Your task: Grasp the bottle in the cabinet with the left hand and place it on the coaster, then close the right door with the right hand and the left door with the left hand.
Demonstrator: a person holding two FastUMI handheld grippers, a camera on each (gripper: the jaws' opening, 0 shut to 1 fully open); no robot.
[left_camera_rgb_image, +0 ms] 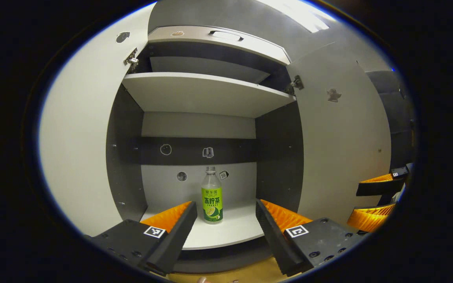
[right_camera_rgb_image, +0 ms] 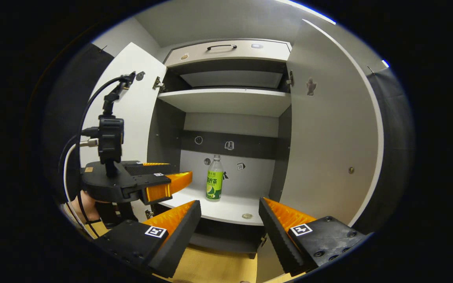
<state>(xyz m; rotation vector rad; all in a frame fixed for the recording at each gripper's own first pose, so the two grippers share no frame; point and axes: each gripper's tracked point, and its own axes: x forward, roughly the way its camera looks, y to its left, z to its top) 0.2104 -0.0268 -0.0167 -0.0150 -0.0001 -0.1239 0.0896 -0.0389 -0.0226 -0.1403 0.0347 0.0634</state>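
Cabinet (left_camera_rgb_image: 210, 94), both doors swung open: one bottle (left_camera_rgb_image: 212, 195) upright on lower shelf (left_camera_rgb_image: 234, 228); possibly one coin-like disc (right_camera_rgb_image: 247, 215) nearby. My left gripper (left_camera_rgb_image: 223, 232) and right gripper (right_camera_rgb_image: 229, 232) both spread, empty.

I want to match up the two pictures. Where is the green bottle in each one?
Left gripper view: the bottle stands upright on the cabinet's lower shelf, just left of middle, between the left gripper's open fingers.
Right gripper view: the bottle stands on the same shelf, a little left of middle, beyond the right gripper.
Shared landmark: the dark band across the back wall, just above the bottle.
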